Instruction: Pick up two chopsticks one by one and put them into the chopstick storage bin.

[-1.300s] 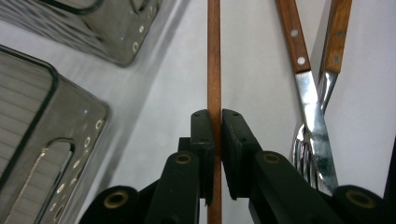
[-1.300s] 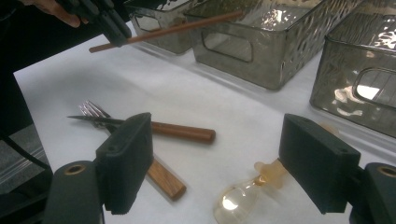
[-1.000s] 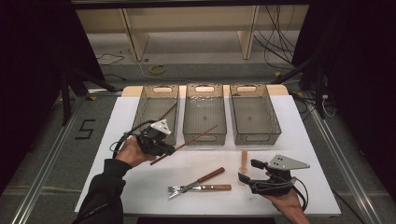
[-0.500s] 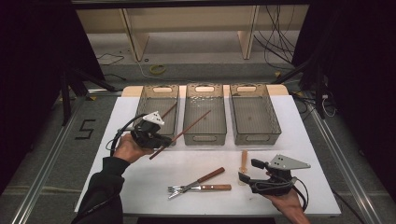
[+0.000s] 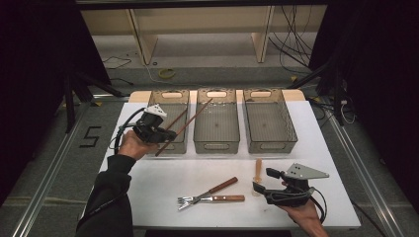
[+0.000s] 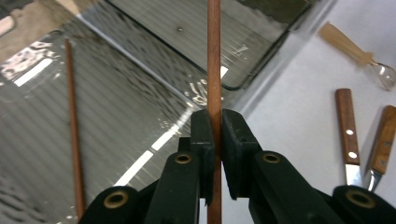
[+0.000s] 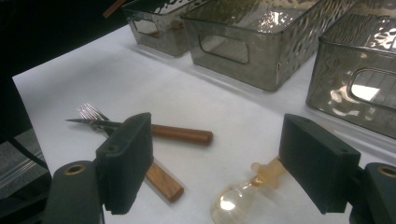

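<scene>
The chopstick (image 5: 184, 127) is pinched tight in the left tongs (image 5: 159, 132), slanting up over the left bin (image 5: 170, 95) and the middle bin (image 5: 216, 142) near the back edge of the counter (image 5: 148, 182). Another chopstick (image 6: 74, 121) lies in the left bin. The right tongs (image 5: 261, 180) are spread wide and hold nothing, low over a clear spoon (image 7: 243, 191) near the front right corner. A fork (image 5: 210, 199) and a knife (image 5: 212, 189) lie crossed at the front edge.

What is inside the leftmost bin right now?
One wooden chopstick lies inside the leftmost bin. A second chopstick hangs above it, clamped in the left tool. The hand and tool cover the bin's near left corner in the high view.
</scene>
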The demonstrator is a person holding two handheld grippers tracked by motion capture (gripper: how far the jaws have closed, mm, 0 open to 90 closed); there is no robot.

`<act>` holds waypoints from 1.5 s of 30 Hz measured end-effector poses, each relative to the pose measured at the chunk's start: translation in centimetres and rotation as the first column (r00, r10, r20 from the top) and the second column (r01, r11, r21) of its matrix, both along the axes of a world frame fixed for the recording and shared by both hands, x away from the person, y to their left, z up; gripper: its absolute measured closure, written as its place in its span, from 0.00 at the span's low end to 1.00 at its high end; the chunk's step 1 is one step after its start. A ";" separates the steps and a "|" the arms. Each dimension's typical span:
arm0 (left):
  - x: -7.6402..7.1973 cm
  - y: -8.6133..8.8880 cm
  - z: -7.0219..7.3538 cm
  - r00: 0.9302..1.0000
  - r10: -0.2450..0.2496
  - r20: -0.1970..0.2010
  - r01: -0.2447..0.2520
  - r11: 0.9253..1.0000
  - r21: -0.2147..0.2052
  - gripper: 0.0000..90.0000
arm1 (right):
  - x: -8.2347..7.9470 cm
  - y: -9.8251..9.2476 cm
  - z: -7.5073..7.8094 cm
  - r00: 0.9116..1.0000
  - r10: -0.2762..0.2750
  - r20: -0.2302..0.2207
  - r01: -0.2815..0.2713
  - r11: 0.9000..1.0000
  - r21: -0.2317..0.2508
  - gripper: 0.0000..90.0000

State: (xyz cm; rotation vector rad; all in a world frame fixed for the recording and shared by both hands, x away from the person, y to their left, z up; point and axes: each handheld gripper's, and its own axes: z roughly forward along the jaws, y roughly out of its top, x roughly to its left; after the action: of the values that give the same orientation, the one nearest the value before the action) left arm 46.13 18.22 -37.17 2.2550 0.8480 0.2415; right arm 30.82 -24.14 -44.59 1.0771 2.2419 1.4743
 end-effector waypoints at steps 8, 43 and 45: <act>1.5 1.0 0.4 0.998 0.057 0.005 -0.057 0.998 0.004 0.93 | 0.0 0.0 -0.1 1.000 0.001 -0.001 -0.001 1.000 0.000 0.30; 5.1 2.9 0.3 0.985 0.171 0.004 -0.171 0.985 0.007 0.93 | 0.0 0.0 -0.1 1.000 0.002 -0.003 -0.002 1.000 0.001 0.30; 5.4 3.0 0.2 0.983 0.183 0.002 -0.183 0.983 0.009 0.93 | 0.0 0.0 -0.1 1.000 0.002 -0.003 -0.002 1.000 0.001 0.30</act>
State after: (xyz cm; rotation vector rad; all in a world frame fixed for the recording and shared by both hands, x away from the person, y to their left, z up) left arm 51.49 21.24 -37.02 2.1860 1.0563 0.3318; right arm 30.86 -24.12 -44.67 1.0779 2.2450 1.4765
